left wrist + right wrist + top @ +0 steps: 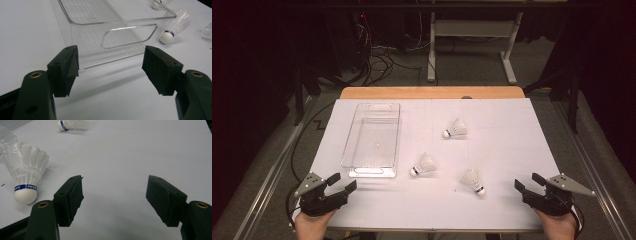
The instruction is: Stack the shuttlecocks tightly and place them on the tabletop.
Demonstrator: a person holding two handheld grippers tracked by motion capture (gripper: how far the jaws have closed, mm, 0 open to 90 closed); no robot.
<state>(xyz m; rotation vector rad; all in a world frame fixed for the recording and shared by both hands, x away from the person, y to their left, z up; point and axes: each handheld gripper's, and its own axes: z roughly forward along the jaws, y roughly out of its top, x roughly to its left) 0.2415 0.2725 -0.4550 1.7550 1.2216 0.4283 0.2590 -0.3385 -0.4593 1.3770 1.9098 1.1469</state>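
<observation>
Closest to you are your two hands at the near edge of the table [432, 210]. Your left gripper [341, 183] sits at the near left corner with its jaws spread wide and nothing between them. Your right gripper [528, 182] sits at the near right corner, spread just as wide, and it holds nothing too.

A little farther out lies the near shuttlecock [473, 180], near your right gripper but not touching it. Its round white tip points toward you and to the right. Next comes the middle shuttlecock [423, 165], just beside the clear bin [357, 170] but apart from it. Farther back lies the far shuttlecock [455, 129], well apart from both grippers. The clear bin stretches from near your left gripper toward the far side, and nothing is in it.

So I think the job is to put the three birdies in the bin, and none of it is done yet. All three are left to pick up.

The left gripper view shows the bin's near wall up close, with a handle hole [129, 36] cut in it. That hole is hard to make out from above. The right gripper view shows the near shuttlecock's blue band [25, 187] with writing on it, which looks like a tiny dark stripe from above. The high view shows all three birdies and the whole bin at once.
</observation>
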